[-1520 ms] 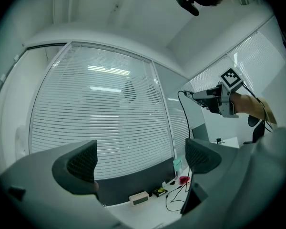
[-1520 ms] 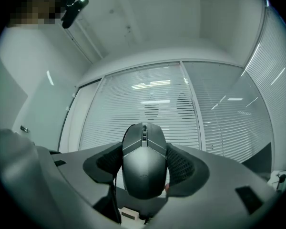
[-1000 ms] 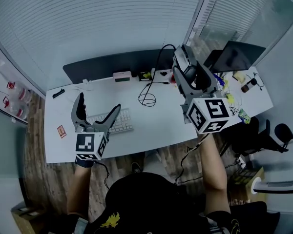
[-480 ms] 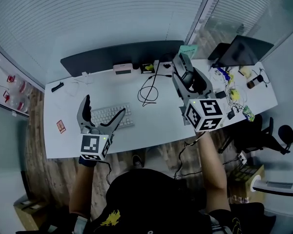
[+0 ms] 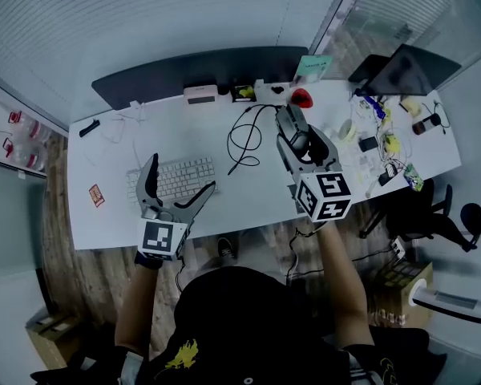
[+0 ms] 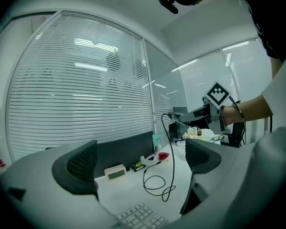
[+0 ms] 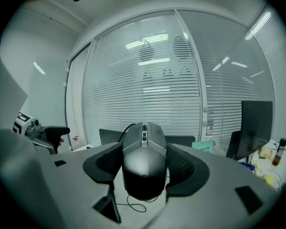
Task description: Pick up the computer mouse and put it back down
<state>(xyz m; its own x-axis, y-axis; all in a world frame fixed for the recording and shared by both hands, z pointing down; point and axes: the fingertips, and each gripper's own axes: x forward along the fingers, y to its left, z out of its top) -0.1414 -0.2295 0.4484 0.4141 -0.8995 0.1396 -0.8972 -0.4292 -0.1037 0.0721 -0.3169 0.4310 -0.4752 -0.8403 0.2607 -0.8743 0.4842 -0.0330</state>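
Mouse [image 5: 299, 140] is hanging above the white desk [image 5: 104, 215] in the head view, while the left gripper [image 5: 182, 176] is hovering over the keyboard [image 5: 170, 184]. In the left gripper view its jaws are standing wide apart, empty, the cable [image 6: 173, 161] dangling beyond. In the right gripper view the right gripper [image 7: 144, 168] is clamping the mouse's sides

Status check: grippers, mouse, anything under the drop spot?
Left gripper open, empty. Right gripper shut on grey-black wired computer mouse, held above white desk. Its black cable loops on desk below.
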